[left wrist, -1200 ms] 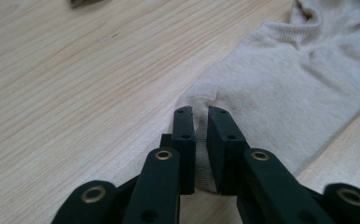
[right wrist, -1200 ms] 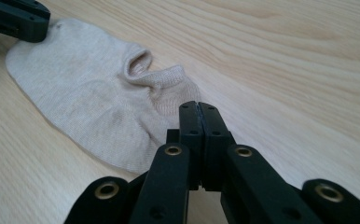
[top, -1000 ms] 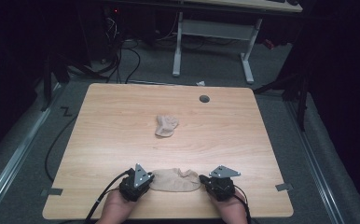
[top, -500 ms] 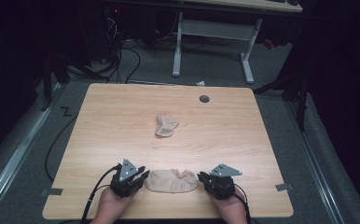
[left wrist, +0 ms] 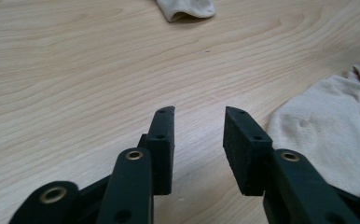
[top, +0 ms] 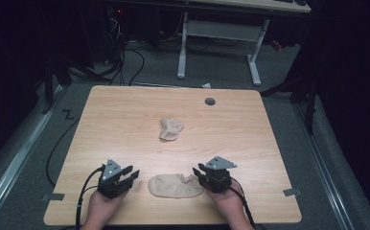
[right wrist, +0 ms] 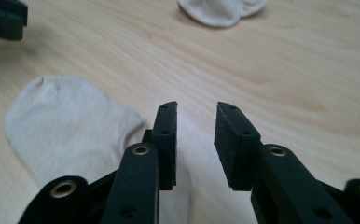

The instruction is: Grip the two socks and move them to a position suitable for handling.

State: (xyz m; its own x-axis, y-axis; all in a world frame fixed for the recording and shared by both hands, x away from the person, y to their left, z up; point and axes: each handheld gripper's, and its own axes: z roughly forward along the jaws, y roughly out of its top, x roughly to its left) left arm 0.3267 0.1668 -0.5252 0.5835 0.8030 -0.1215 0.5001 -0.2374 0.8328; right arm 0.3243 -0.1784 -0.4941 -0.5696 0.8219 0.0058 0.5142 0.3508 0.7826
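Note:
A beige sock [top: 176, 185] lies flat near the table's front edge, between my two grippers. My left gripper [top: 130, 175] sits to its left, a small gap away; its jaws have just been opening and nothing is between them. In the left gripper view the gripper [left wrist: 199, 112] is open over bare wood, the sock [left wrist: 327, 126] to its right. My right gripper [top: 197, 171] is at the sock's right end, jaws also just opened and empty. In the right gripper view the gripper [right wrist: 196, 106] has the sock [right wrist: 71, 126] at its left. A second, crumpled sock [top: 170, 128] lies mid-table.
The wooden table [top: 250, 143] has a round cable hole [top: 210, 101] near its far edge. Behind the table stand a white desk frame [top: 216, 33] and loose cables on the floor [top: 125, 52]. Tape marks sit at the table's front corners.
Both grippers have let go of the flat sock and opened. The left one drew away to the left, the right one shifted slightly right and up. The sock now lies flat on the table.

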